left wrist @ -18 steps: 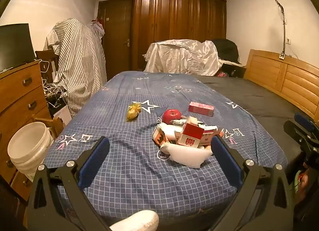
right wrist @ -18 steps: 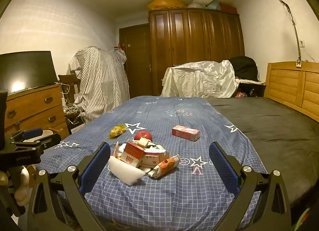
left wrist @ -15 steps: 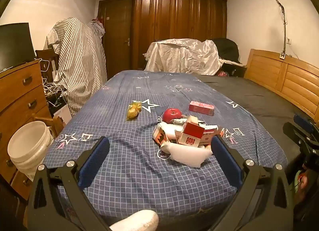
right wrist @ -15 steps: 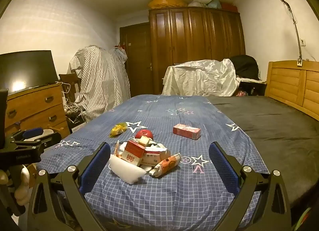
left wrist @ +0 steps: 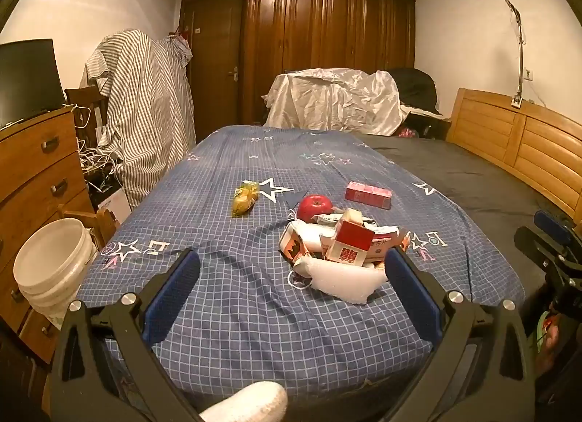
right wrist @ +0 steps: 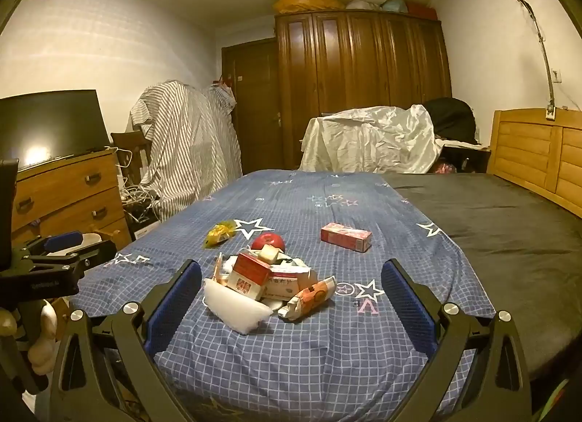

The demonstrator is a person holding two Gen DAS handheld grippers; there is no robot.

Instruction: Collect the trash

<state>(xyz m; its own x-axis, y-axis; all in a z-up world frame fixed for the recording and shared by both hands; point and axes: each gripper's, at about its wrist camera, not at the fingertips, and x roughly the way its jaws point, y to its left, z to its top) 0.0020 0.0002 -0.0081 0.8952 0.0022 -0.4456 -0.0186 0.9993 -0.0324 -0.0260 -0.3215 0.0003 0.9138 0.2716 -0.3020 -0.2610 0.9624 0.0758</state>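
A heap of trash lies on the blue checked bedspread (left wrist: 232,298): a red-and-white carton (left wrist: 349,244) (right wrist: 250,273), a white foam piece (left wrist: 343,281) (right wrist: 234,307), a crumpled orange wrapper (right wrist: 309,296) and other packets. A red apple (left wrist: 314,206) (right wrist: 267,241) sits just behind the heap. A pink box (left wrist: 368,194) (right wrist: 345,236) and a yellow wrapper (left wrist: 244,199) (right wrist: 219,233) lie apart, farther back. My left gripper (left wrist: 291,291) is open, short of the heap, with nothing between its fingers. My right gripper (right wrist: 291,294) is open too, framing the heap from nearer.
A white bucket (left wrist: 54,265) stands on the floor left of the bed, beside a wooden dresser (left wrist: 32,182). A wooden headboard (left wrist: 520,145) runs along the right. A striped cloth-covered rack (left wrist: 145,109) and a wardrobe (left wrist: 327,47) stand at the back.
The right wrist view has risen slightly, so the heap sits a touch lower in it. The left gripper holds still. Nothing on the bed has moved.
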